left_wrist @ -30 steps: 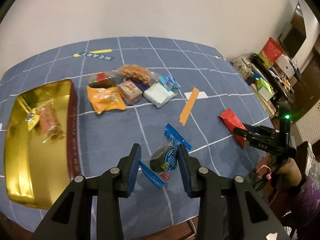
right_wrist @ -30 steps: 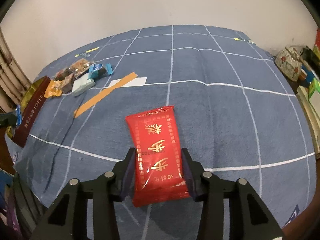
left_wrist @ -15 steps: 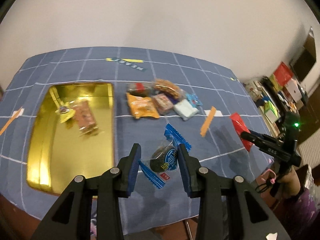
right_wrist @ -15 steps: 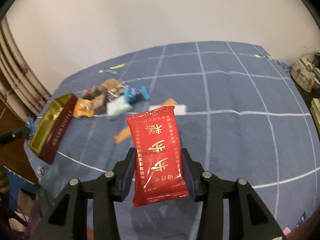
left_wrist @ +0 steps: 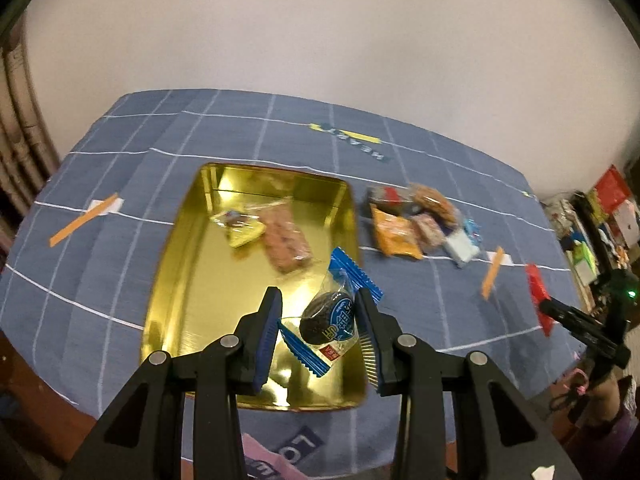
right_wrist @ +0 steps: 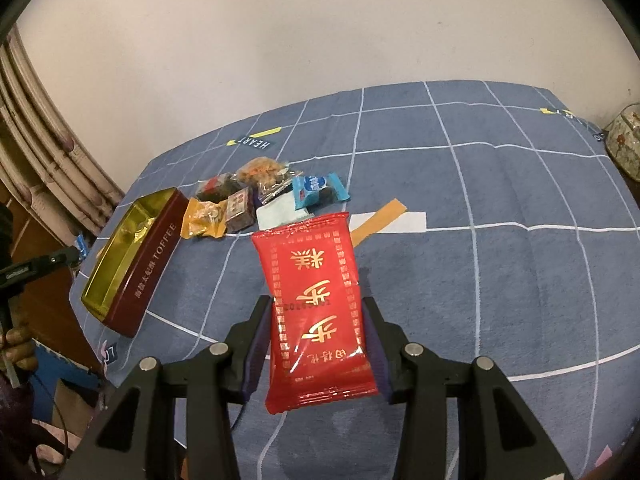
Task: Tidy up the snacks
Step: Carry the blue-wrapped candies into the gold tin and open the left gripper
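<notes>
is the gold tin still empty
No, the gold tin already holds a yellow snack and a pink wrapped bar on its floor.

Both handheld grippers are showing matte black angular frames with triangular cut-outs and round silver screw heads at the joints: the left gripper (left_wrist: 318, 334) is wearing bright blue ribbed pads on its fingers (left_wrist: 267, 336), and the right gripper (right_wrist: 318, 344) is carrying duller purple-blue pads. Seen from the left wrist view, the right unit is glowing with a small green light beside black cables, and a purple sleeve (left_wrist: 616, 446) is covering the person's arm below it.
</notes>
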Demonstrator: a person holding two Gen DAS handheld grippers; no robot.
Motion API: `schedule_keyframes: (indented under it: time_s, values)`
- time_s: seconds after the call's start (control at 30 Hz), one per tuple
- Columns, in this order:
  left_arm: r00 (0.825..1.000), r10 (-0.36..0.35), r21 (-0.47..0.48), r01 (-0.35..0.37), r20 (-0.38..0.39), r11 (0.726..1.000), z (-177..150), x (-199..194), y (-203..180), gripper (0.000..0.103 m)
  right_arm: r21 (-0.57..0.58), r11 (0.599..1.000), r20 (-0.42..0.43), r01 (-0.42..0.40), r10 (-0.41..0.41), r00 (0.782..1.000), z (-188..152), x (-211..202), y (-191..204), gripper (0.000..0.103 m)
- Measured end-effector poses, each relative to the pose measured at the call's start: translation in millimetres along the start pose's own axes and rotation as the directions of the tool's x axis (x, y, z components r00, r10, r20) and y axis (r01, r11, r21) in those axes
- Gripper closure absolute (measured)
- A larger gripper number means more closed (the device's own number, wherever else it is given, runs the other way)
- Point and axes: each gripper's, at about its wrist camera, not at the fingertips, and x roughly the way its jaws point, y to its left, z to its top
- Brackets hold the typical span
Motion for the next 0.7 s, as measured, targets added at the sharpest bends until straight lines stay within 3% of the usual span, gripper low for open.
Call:
schedule_keyframes:
  time_s: [0.47, 0.7]
  values:
    - [0.987, 0.161, 0.007, -0.161, -0.019, 0.987, 16, 43, 40, 0.069, -0.004, 1.0, 0.005, -0.014, 0.014, 1.0, 1, -2, 8, 0.059]
    - [0.978, 0.208, 0.018, -0.208, -0.022, 0.978, 29, 62, 52, 0.069, -0.007, 1.0, 0.01, -0.027, 0.027, 1.0, 4, -5, 13, 0.059]
